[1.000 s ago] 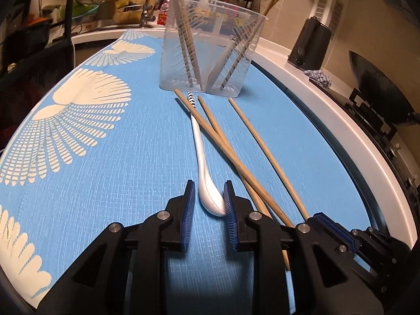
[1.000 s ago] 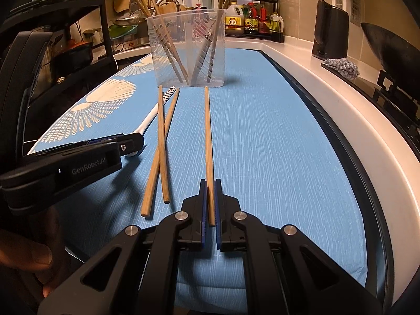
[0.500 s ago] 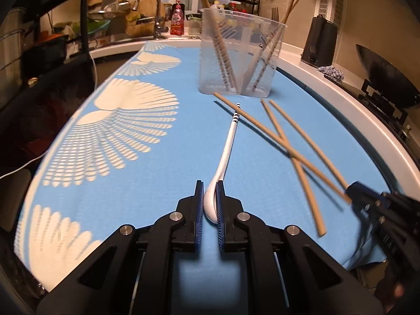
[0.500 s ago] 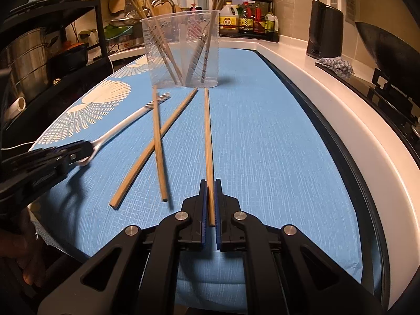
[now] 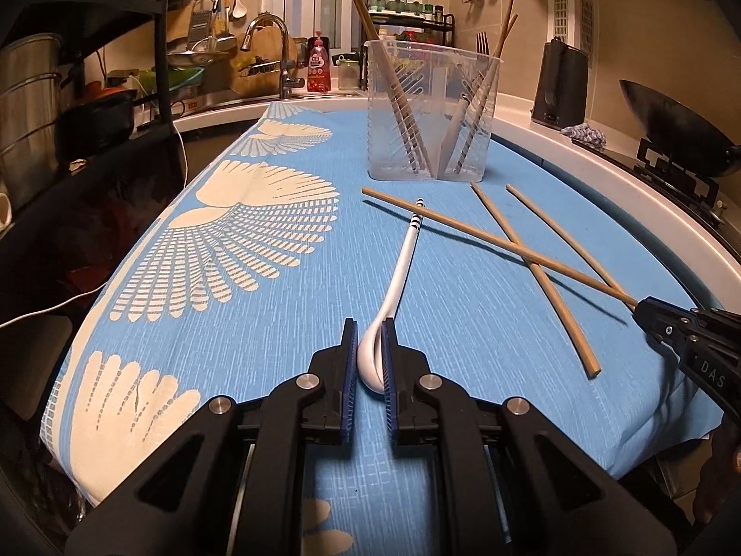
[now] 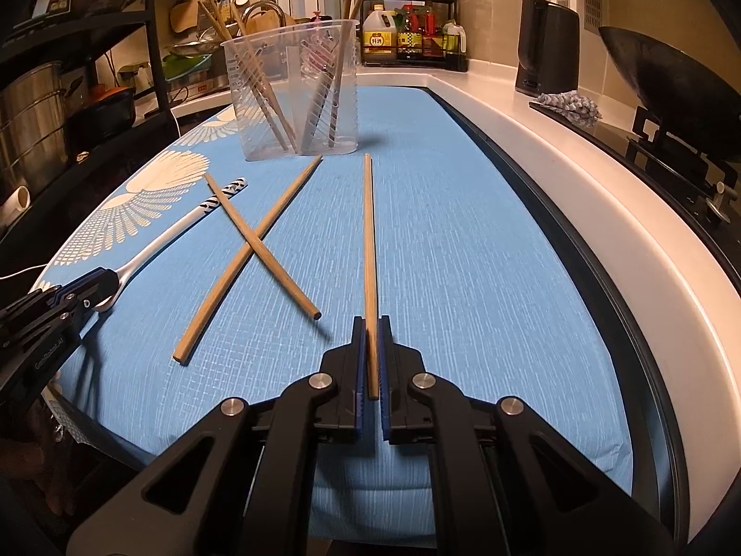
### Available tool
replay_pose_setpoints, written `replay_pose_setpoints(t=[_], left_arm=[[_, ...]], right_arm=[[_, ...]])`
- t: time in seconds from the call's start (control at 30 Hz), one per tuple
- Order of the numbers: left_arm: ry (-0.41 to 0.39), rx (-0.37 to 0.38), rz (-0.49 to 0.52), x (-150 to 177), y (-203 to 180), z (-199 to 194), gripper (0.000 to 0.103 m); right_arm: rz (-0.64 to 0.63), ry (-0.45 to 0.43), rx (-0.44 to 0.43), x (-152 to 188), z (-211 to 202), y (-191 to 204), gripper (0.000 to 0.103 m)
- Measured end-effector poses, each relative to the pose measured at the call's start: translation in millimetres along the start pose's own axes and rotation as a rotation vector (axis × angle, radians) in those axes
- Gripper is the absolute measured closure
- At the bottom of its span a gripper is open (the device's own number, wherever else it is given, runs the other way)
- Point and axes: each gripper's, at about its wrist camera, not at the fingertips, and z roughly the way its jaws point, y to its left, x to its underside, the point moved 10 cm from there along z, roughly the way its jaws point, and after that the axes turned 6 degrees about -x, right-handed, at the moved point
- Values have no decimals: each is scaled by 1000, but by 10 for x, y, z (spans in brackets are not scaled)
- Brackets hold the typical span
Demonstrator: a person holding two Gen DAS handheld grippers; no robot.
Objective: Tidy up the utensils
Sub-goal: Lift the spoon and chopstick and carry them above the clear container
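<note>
A white spoon [image 5: 402,273] with a striped handle tip lies on the blue cloth [image 5: 278,324]. My left gripper [image 5: 369,324] is shut on its bowl. In the right wrist view the spoon [image 6: 185,227] runs to that left gripper [image 6: 99,287] at the left edge. My right gripper [image 6: 370,322] is shut on the near end of a wooden chopstick [image 6: 368,241] that points at the clear utensil holder [image 6: 296,92]. Two loose chopsticks [image 6: 252,243] lie crossed between the spoon and the held one. The holder [image 5: 430,106] has several chopsticks and a fork standing in it.
The cloth's near edge hangs off the counter. To the right runs a white counter rim [image 6: 579,194], with a black kettle [image 6: 549,46], a rag and a wok [image 6: 671,74] on the stove. Bottles [image 6: 407,37] and a sink stand behind; a black shelf [image 5: 55,106] with pots is left.
The left jaws closed on the spoon's bowl and swung it left, turning the spoon. A chopstick resting on it slid and now crosses the other loose one. The right gripper kept still.
</note>
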Motion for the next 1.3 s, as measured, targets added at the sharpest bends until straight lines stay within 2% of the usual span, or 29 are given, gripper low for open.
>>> replay_pose_setpoints(t=[0.63,0.97,1.3], left_arm=[[-57,6,-22,20,-10,-6,93],[-54,3,-16,18,-14,-26,92],[-50,0,-18,-62,2,-142,93]], right_arm=[[2,-5,-4,-3,8,13,98],[6,-3,-7,-18,-15,15,98],[-9,-50,2,-193,-210,21,98]])
